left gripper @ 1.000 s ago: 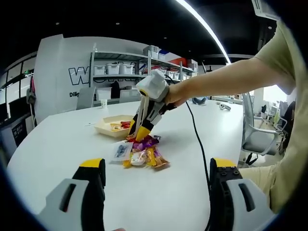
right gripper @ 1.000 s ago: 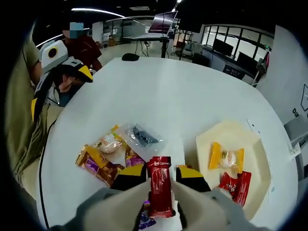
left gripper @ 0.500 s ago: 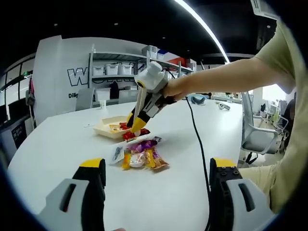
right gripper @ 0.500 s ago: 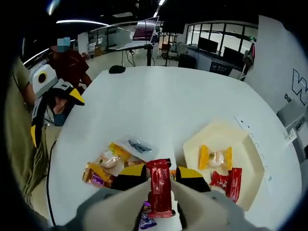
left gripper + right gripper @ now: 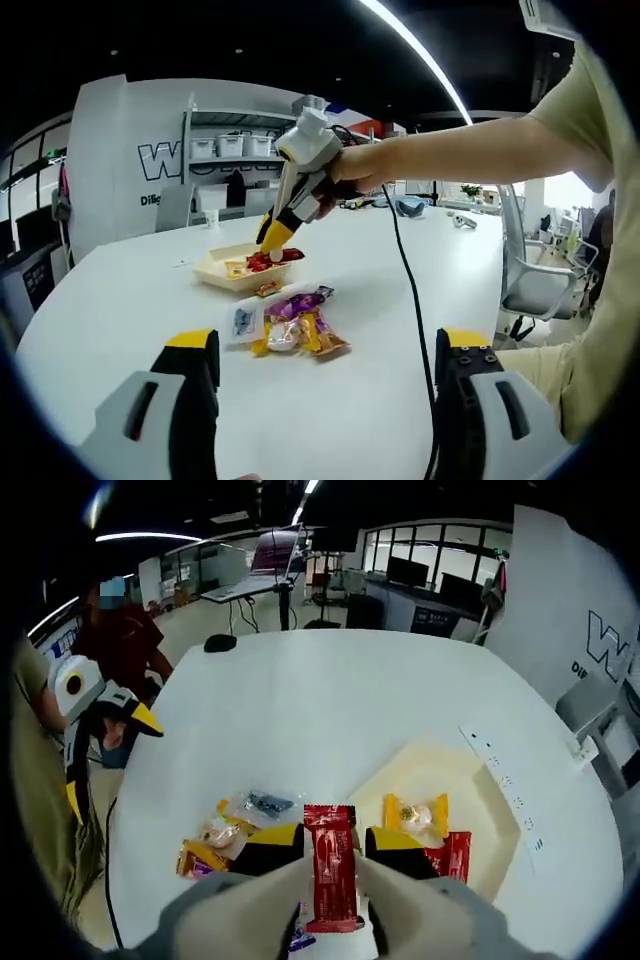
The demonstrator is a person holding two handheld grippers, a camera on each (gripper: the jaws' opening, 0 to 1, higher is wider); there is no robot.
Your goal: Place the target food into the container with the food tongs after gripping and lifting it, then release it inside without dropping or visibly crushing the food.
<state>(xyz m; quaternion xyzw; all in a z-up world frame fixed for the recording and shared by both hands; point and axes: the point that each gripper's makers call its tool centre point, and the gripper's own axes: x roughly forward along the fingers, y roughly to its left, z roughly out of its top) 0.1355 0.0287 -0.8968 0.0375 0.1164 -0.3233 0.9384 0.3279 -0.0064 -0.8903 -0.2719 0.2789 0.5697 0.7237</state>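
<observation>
White round table [image 5: 400,330] in an open office, shelving behind. Right gripper [image 5: 333,842] is clamped on a red snack packet [image 5: 331,877], packet upright between the yellow-tipped jaws. In the left gripper view it's raised, tips angled down over the cream tray [image 5: 222,268], the person's bare forearm [image 5: 470,158] stretched out from the right. Tray [image 5: 500,820] already holds a yellow-wrapped cake [image 5: 413,816] and another red packet [image 5: 448,853]. Loose pile of snacks [image 5: 290,322] sits on the table beside the tray. Left gripper [image 5: 325,400]: jaws wide apart, nothing between them, low over the table.
</observation>
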